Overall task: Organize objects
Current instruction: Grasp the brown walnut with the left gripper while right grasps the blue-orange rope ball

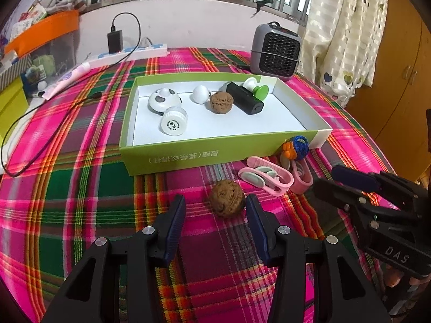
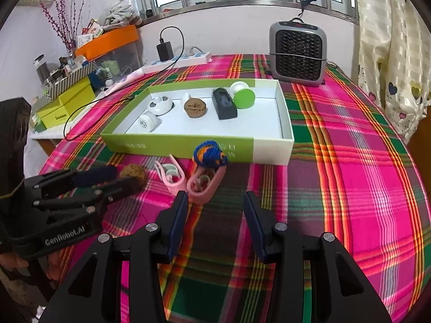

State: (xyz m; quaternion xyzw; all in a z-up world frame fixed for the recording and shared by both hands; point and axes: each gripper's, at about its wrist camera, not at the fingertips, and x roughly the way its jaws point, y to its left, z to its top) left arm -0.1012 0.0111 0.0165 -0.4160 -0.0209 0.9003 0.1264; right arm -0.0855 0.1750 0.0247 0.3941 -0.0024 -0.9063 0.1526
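A brown walnut (image 1: 227,202) lies on the plaid cloth between the fingertips of my left gripper (image 1: 214,206), close against the right finger and apart from the left one; the jaws stand open. My right gripper (image 2: 215,202) is open over bare cloth with nothing between its fingers, and a pink case (image 2: 206,185) sits just beyond its left fingertip. A pink clip (image 1: 265,179) and a blue-orange knitted ball (image 2: 210,157) lie in front of the green box (image 1: 188,156). The box holds a second walnut (image 1: 221,102), a black block (image 1: 245,98), a green-white spool (image 1: 257,87) and white toys.
A grey heater (image 1: 274,49) stands behind the box at the back right. A power strip (image 1: 134,52) with a black charger and cable lies at the back left. Boxes and clutter crowd a shelf (image 2: 67,102) off the table's left edge. Curtains hang at the right.
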